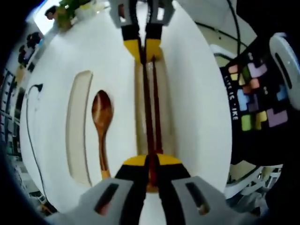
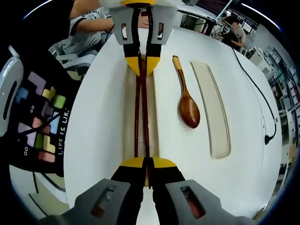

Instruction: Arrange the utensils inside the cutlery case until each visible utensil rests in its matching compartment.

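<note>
A white cutlery case (image 1: 197, 108) (image 2: 98, 122) has a long middle compartment. In it lies a pair of dark red chopsticks (image 1: 151, 108) (image 2: 141, 110). My left gripper (image 1: 150, 161) (image 2: 139, 63) is shut on one end of the pair. At the opposite end, my right gripper (image 2: 143, 164) (image 1: 143, 47) is shut on the same chopsticks. A brown wooden spoon (image 1: 101, 122) (image 2: 187, 105) rests on the flat case surface between the chopstick slot and an empty oblong compartment (image 1: 78, 126) (image 2: 212, 110).
A person in a black shirt with coloured blocks (image 1: 255, 98) (image 2: 40, 122) stands close beside the case. A black cable (image 1: 30, 108) (image 2: 262, 103) runs along the far side past the empty compartment. Another person (image 2: 89, 28) sits beyond the case end, near a plant (image 1: 70, 11).
</note>
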Demonstrator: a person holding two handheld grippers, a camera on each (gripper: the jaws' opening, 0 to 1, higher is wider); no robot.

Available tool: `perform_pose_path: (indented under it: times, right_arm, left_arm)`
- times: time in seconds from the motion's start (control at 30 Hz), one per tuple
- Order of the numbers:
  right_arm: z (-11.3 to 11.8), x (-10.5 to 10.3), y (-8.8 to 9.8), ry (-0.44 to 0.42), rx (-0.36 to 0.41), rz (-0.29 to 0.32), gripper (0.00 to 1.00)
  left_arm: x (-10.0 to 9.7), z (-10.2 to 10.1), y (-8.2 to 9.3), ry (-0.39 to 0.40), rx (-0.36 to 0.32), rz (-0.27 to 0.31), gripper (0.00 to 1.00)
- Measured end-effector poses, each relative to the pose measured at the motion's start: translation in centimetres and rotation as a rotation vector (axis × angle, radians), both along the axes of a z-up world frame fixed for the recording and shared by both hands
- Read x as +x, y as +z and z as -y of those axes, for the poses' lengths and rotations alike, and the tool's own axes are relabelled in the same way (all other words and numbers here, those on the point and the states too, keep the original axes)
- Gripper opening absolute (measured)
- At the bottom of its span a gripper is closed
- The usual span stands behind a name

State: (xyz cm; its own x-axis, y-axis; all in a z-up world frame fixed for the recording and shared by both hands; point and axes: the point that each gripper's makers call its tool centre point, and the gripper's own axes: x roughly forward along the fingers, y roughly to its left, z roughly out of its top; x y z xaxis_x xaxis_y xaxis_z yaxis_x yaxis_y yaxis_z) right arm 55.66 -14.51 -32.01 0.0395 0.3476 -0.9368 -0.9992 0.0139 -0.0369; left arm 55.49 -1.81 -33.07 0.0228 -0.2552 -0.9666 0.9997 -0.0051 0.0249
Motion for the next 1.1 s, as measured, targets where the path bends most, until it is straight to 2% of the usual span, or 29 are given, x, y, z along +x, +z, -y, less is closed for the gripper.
perform_pose_path:
  times: [0.1,0.23,0.5,0.8,1.0,1.1]
  right_arm:
    - [-0.1,-0.3,-0.1,0.029,-0.007,0.017,0.02]
    - [-0.2,-0.5,-0.4,0.022,-0.023,-0.021,0.02]
    - [0.0,-0.3,-1.7,0.022,-0.057,-0.045,0.02]
    - [0.0,-0.4,-2.0,0.020,-0.075,-0.079,0.02]
    - [0.1,-0.4,-2.1,-0.004,-0.086,-0.107,0.02]
    - [0.2,-0.6,-2.1,0.009,-0.080,-0.095,0.02]
  left_arm:
    - [0.1,-0.2,-0.2,0.005,-0.004,-0.014,0.06]
    - [0.1,-0.2,0.0,0.009,-0.009,-0.026,0.06]
    - [0.1,-0.1,0.0,0.017,-0.030,-0.049,0.06]
    - [0.0,0.3,0.0,0.047,-0.037,-0.095,0.06]
    - [-0.1,0.4,0.0,0.047,-0.037,-0.099,0.06]
    - [-0.1,0.4,0.0,0.059,-0.036,-0.099,0.06]
